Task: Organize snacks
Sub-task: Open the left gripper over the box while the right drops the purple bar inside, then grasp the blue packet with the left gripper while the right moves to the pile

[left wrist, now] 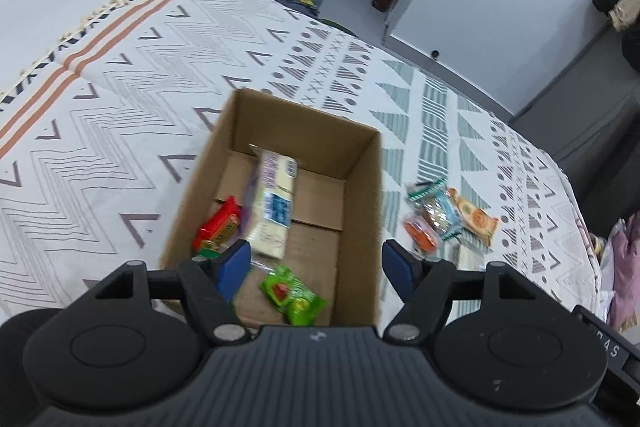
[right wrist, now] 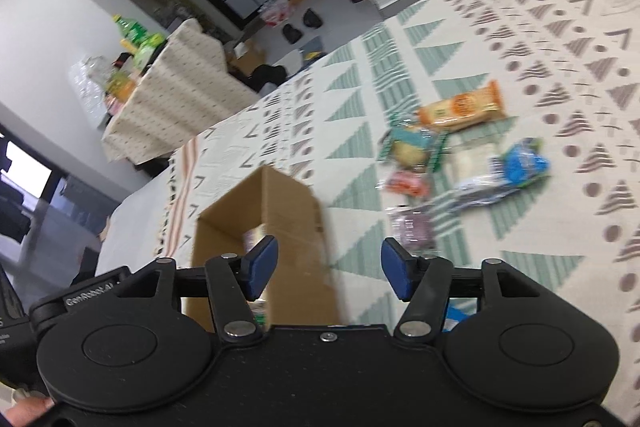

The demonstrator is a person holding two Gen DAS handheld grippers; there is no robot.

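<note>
The left gripper (left wrist: 316,263) hangs over the open cardboard box (left wrist: 208,183), blue-padded fingers (left wrist: 234,267) spread and empty; inside the box lie a pale long packet (left wrist: 274,203), a red packet (left wrist: 218,227) and a green packet (left wrist: 292,293); right of the box, loose snacks (left wrist: 448,217) cluster on the patterned bedspread (left wrist: 120,147); the right gripper (right wrist: 329,269) is also spread, empty.
</note>
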